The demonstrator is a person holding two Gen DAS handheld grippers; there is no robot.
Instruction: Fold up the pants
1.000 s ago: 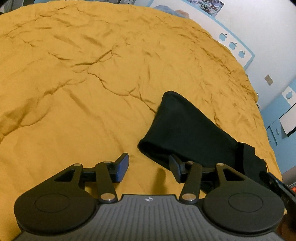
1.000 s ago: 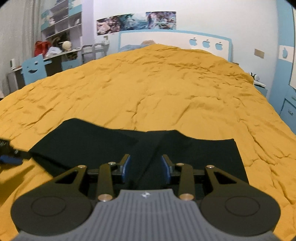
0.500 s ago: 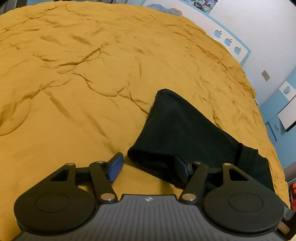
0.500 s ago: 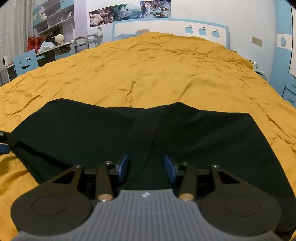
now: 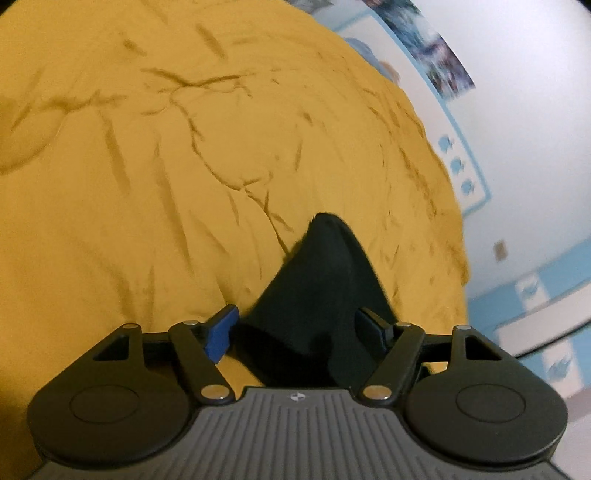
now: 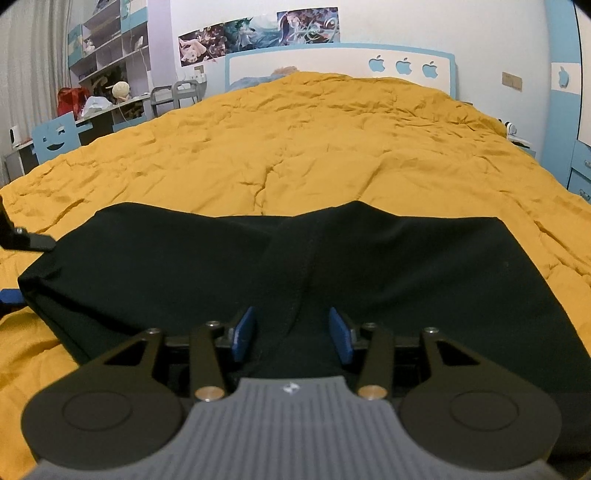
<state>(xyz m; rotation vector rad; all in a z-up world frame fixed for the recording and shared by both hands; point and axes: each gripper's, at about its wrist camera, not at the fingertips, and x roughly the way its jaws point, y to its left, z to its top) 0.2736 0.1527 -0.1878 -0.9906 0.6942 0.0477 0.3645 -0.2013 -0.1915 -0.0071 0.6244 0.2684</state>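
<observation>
Up close in the left view, the left tool [image 5: 298, 332] is wide open around an end of the black pants [image 5: 317, 295] on the yellow bed [image 5: 147, 166]. Next, in the right view, the right tool [image 6: 291, 334] is open over the pants' [image 6: 184, 266] middle seam.

Black pants [image 6: 207, 266] lie spread across the near part of a bed covered by a wrinkled mustard-yellow bedspread [image 6: 325, 147]. The right tongs [image 6: 291, 334] sit low over the garment with their blue pads parted, a raised ridge of dark cloth with a stitched seam running up between them; neither pad visibly presses the cloth. At the left edge, part of the left tongs [image 6: 22, 240] reaches the pants' left end, a sliver of blue pad showing just below. Beyond the bed stand a white headboard [image 6: 332, 66] with blue apple shapes, posters [image 6: 258, 33] on the wall, and shelves [image 6: 107, 48] above a cluttered desk [image 6: 96, 114] at left.
</observation>
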